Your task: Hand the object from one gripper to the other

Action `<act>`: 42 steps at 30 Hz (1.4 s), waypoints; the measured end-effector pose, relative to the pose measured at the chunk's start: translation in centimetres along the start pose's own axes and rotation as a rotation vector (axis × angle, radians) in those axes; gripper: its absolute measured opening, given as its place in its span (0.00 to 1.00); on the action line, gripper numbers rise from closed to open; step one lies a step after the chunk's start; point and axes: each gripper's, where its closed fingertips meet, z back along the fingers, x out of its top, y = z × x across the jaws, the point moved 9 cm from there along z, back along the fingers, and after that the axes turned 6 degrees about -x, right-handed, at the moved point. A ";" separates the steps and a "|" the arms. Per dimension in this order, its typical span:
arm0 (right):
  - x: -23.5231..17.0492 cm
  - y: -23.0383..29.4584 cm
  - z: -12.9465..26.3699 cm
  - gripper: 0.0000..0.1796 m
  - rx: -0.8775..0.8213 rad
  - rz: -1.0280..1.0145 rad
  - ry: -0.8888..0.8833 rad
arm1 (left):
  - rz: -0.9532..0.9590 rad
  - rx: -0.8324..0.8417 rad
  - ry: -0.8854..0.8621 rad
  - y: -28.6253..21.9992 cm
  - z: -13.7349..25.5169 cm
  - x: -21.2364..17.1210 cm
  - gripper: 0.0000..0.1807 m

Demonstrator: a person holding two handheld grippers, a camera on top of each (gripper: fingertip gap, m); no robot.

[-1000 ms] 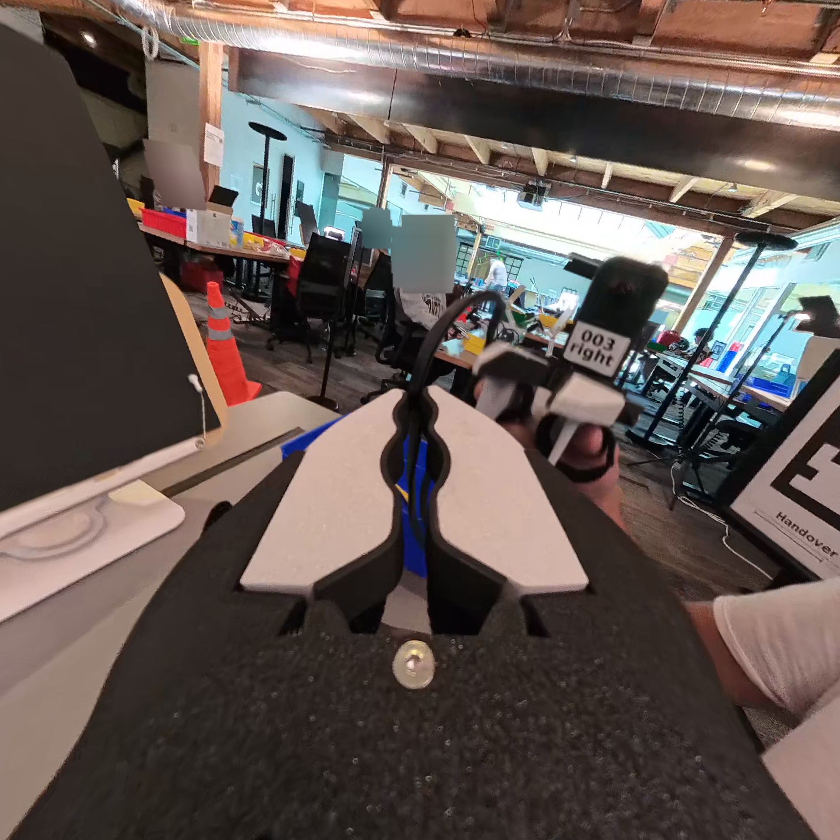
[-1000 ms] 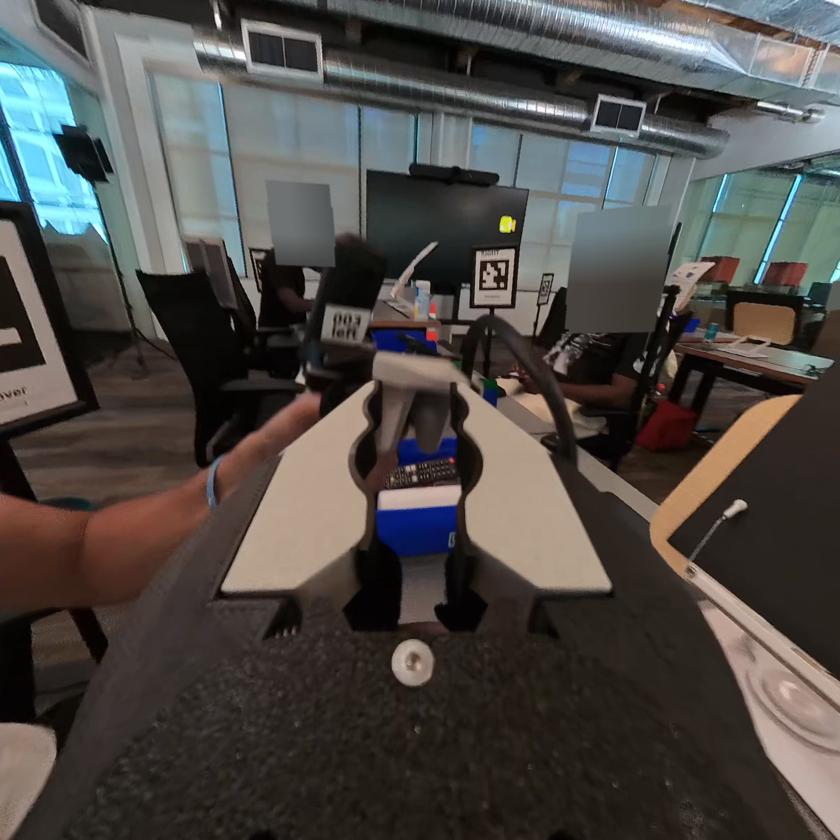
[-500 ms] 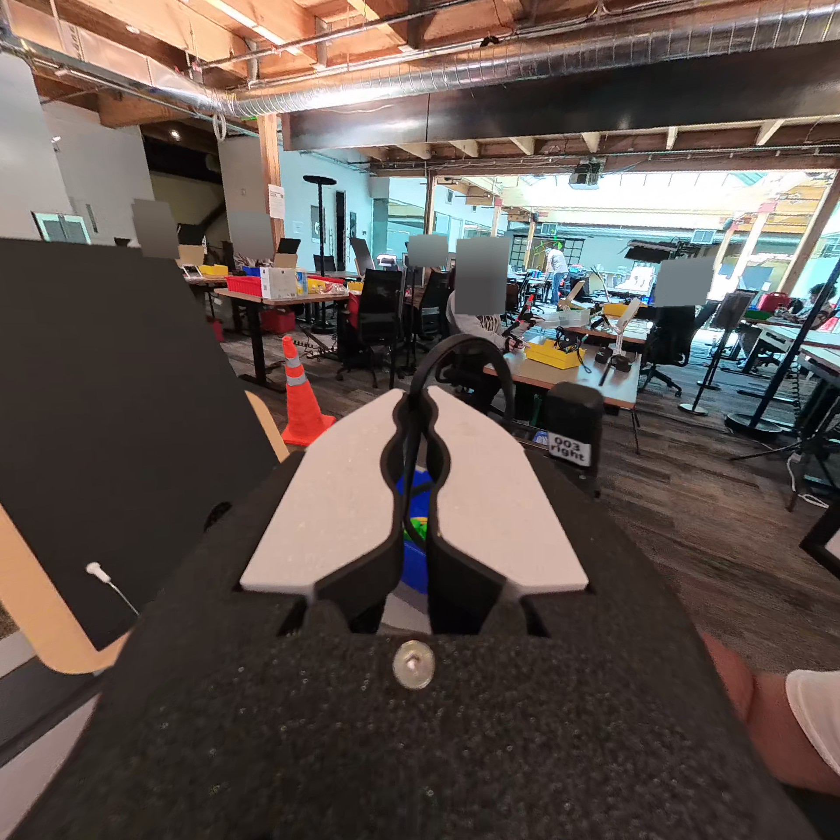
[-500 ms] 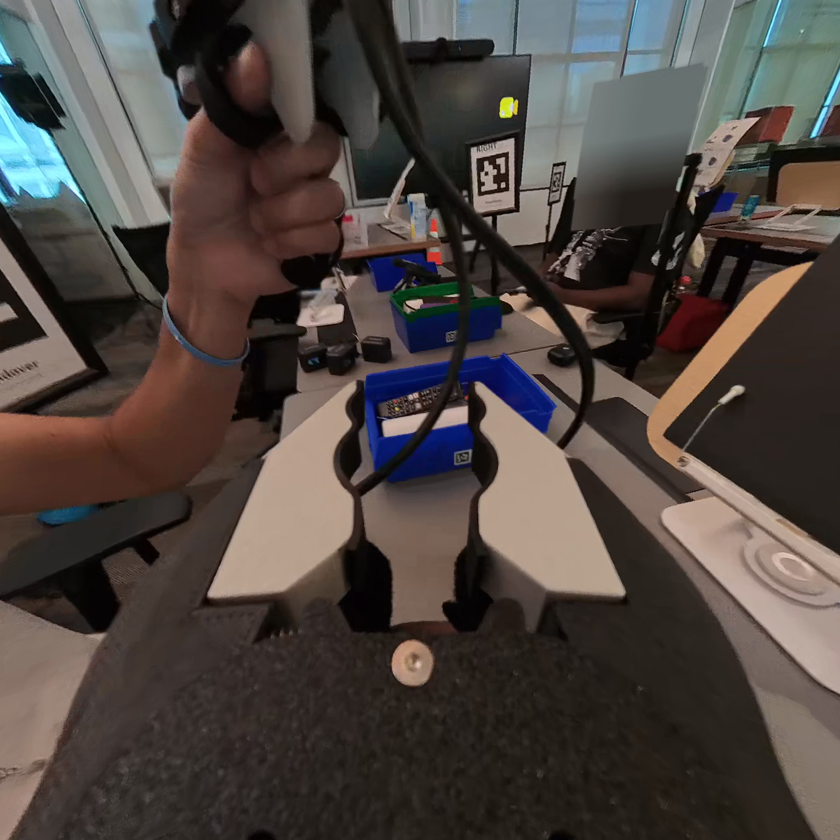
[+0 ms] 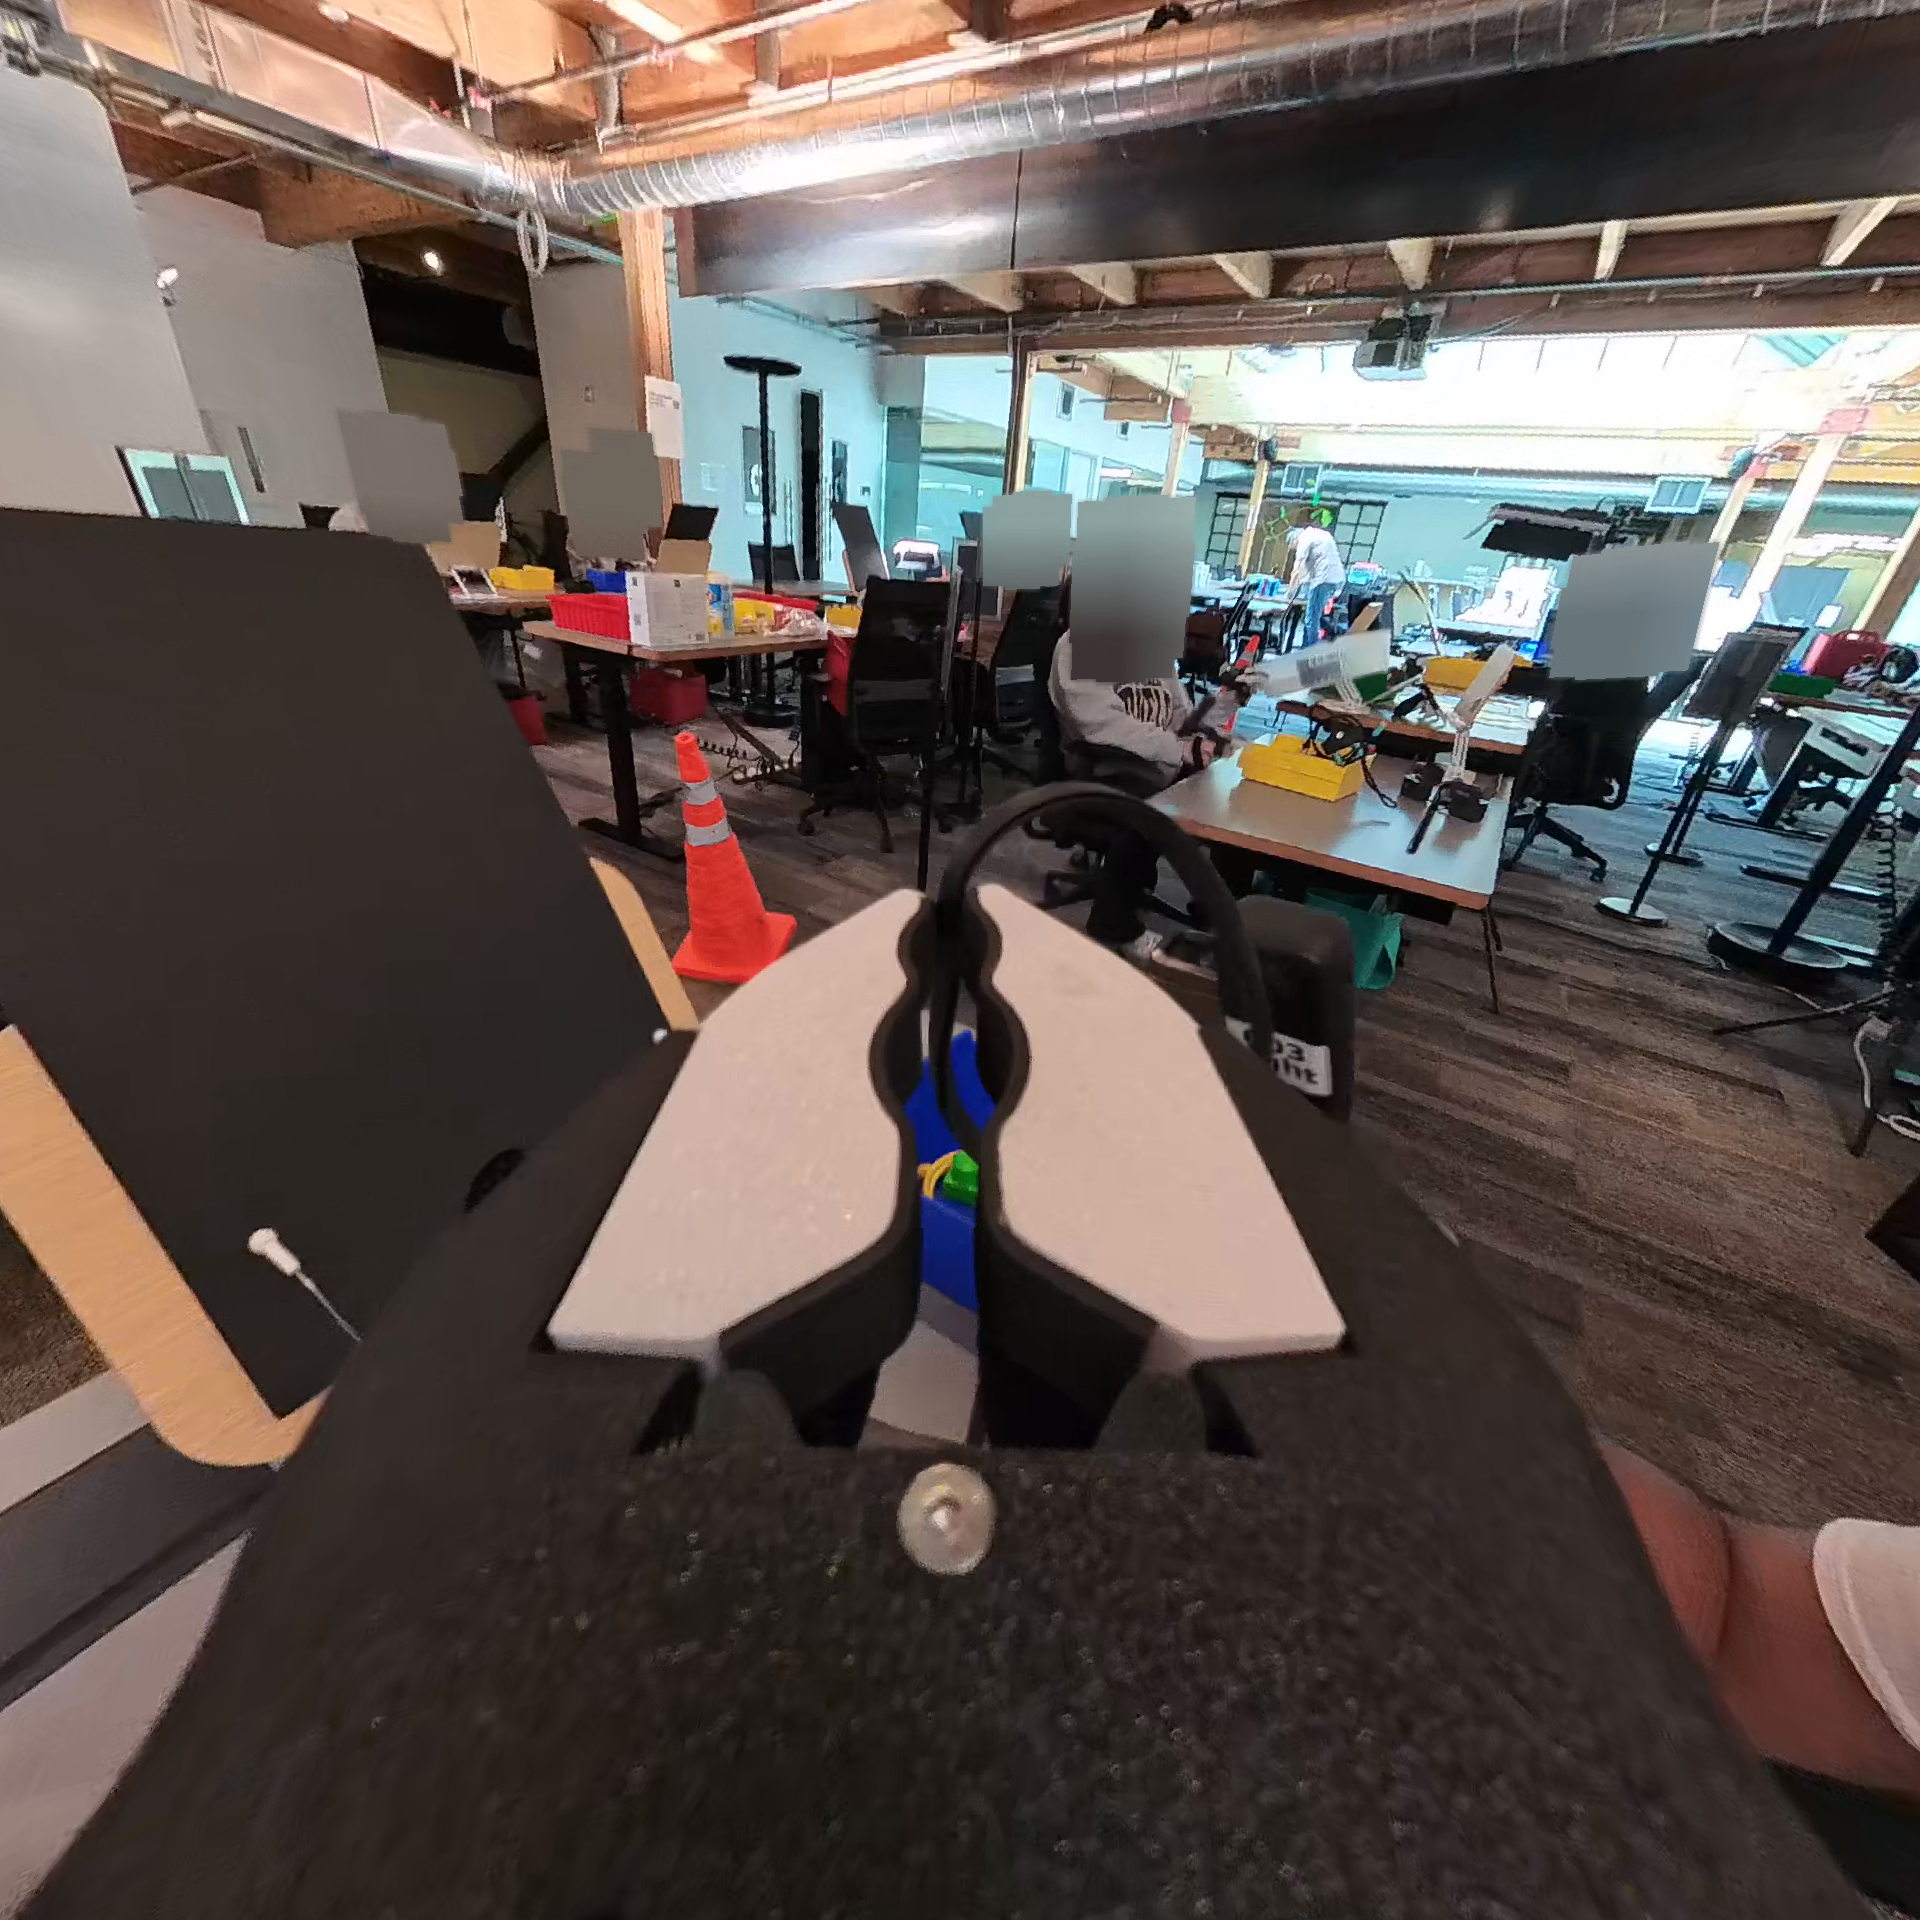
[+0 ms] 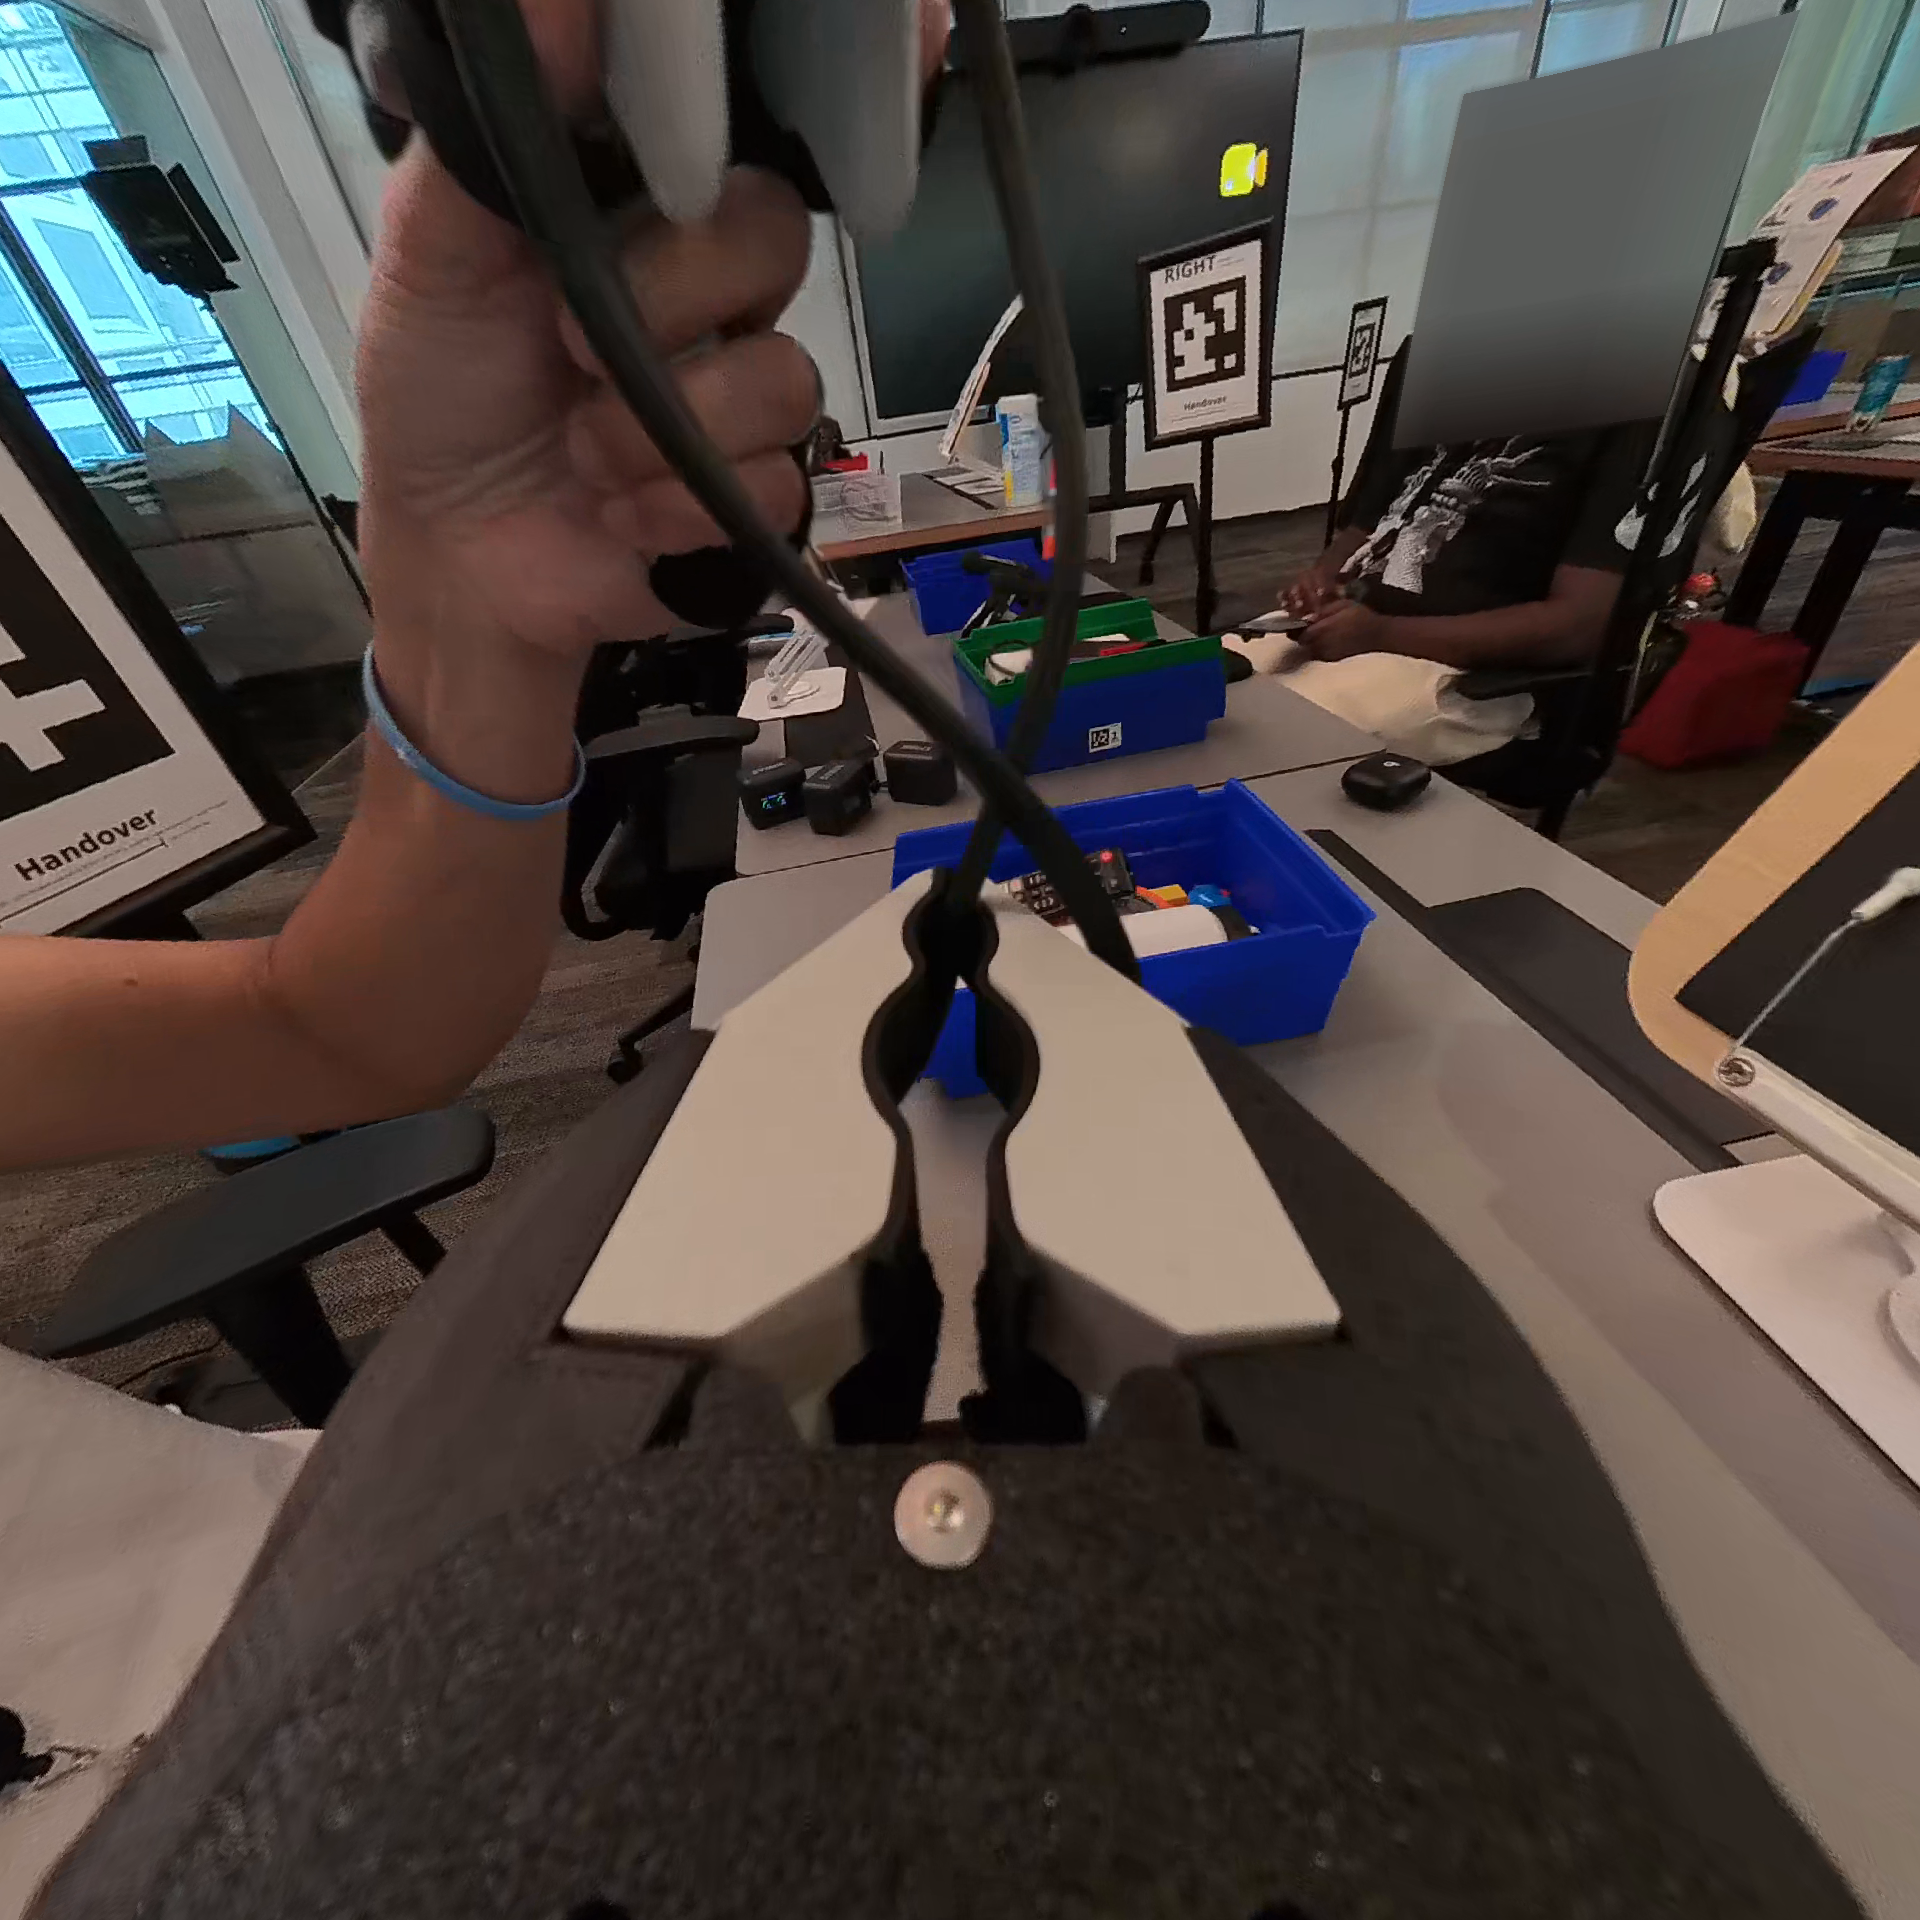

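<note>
The object is a black cable [image 6: 727, 499]. In the right wrist view it hangs in two strands from my left gripper [image 6: 769, 114], which a hand holds high at the top of the frame. One strand runs down into the tips of my right gripper [image 6: 951, 925], whose jaws are shut on it. In the left wrist view my left gripper [image 5: 951, 920] is shut on the cable [image 5: 1195, 873], which arcs out of the tips to the right and down. The right gripper's black body [image 5: 1299, 997] sits low to the right, its fingers hidden.
A blue bin [image 6: 1320, 935] of small items stands on the grey table [image 6: 1455, 1091] just beyond my right gripper, with a green-and-blue bin [image 6: 1101, 707] behind. A screen on a stand [image 6: 1818, 987] is right. A black chair [image 6: 312, 1195] is left. A seated person is across the table. Spacing between my two grippers at the tips: around 15 cm.
My right gripper's jaws have gone from open to shut on a strand of the cable. The left gripper has stayed shut on it, held above.
</note>
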 end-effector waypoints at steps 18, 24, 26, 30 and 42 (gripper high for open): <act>3.3 2.1 3.6 0.00 0.149 -0.079 -0.203 | 0.238 -0.093 0.235 4.8 4.6 -13.1 0.35; 5.7 3.3 4.6 0.00 0.113 0.009 -0.250 | 0.167 -0.237 0.392 1.6 2.8 -19.5 0.37; 7.4 3.3 4.7 0.00 0.129 -0.009 -0.264 | 0.136 -0.317 0.443 0.1 2.7 -21.0 0.38; 11.7 4.5 4.6 0.00 0.132 0.081 -0.251 | 0.114 -0.399 0.455 -1.9 2.5 -23.3 0.39; 18.7 6.5 3.2 0.00 0.126 0.189 -0.223 | 0.008 -0.104 0.271 -1.2 0.4 -21.8 0.40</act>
